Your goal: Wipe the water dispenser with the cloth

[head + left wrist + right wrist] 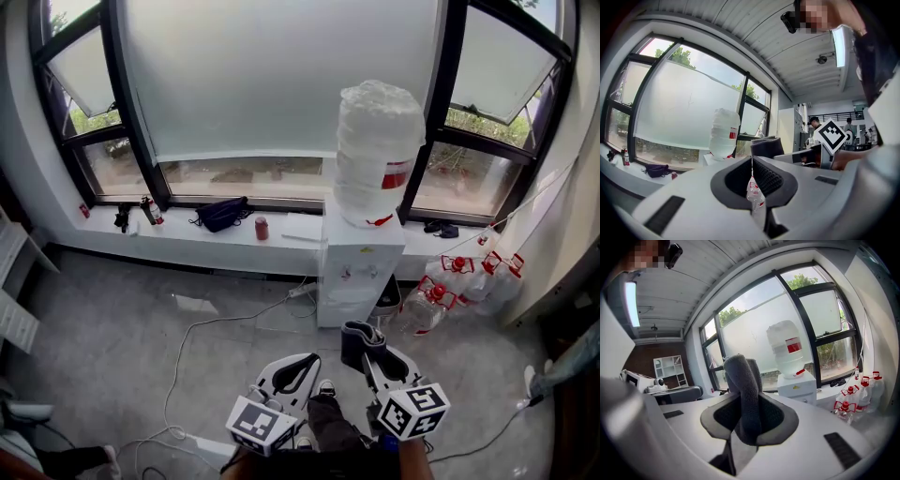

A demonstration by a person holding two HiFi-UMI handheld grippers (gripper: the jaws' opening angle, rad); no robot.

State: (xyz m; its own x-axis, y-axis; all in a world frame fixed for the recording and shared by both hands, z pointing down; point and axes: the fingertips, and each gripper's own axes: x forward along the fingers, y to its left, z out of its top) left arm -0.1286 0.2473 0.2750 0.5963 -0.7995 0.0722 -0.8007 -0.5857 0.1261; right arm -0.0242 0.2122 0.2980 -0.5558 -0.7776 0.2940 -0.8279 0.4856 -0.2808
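R gripper (749, 420) is clamped on the dark cloth (740, 376), which looks soft, light & floppy, so best pinched at a thick fold; L gripper (751, 174) is closed & empty, w/ the water dispenser (360, 274) ahead by the window, well apart.

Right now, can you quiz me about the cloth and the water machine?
1. True or false: the dark grey fluffy cloth is touching the white box-shaped water dispenser.
2. What sits on top of the dispenser? A a big clear plastic bottle; B a red can; C a black bag.
3. Which claw grips the cloth?
Key: 1 false; 2 A; 3 the right claw.
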